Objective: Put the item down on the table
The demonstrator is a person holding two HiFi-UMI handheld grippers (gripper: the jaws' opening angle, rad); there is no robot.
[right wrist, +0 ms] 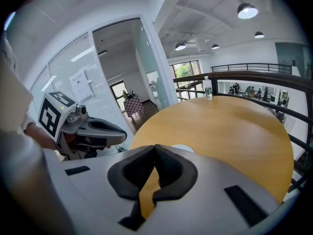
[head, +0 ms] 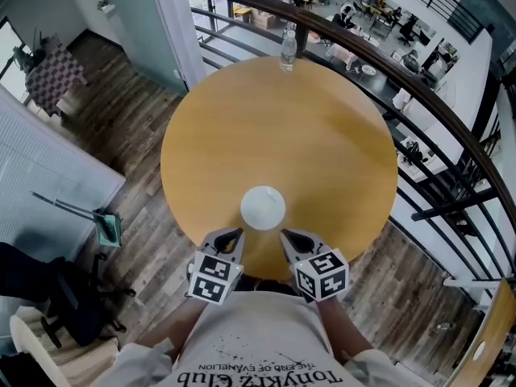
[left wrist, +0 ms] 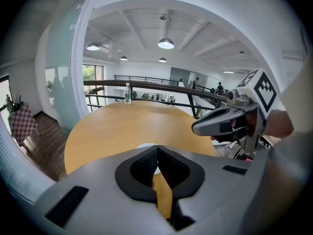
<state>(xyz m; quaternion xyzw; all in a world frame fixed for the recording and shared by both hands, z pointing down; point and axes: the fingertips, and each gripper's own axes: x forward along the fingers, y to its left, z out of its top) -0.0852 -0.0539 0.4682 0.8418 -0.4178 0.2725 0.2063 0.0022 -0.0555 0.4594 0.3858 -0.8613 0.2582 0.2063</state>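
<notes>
At the round table (head: 306, 135) by a railing (right wrist: 244, 75), left gripper (head: 231, 236) and right gripper (head: 290, 237) are closed.

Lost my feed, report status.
Left tongs, right tongs shut, empty. Disc on table, just ahead of them. Bottle at far edge, not in the way.

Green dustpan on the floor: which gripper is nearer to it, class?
Left. The left gripper sits at the table's near edge on the dustpan's side; the right gripper lies farther off, beyond the left.
</notes>
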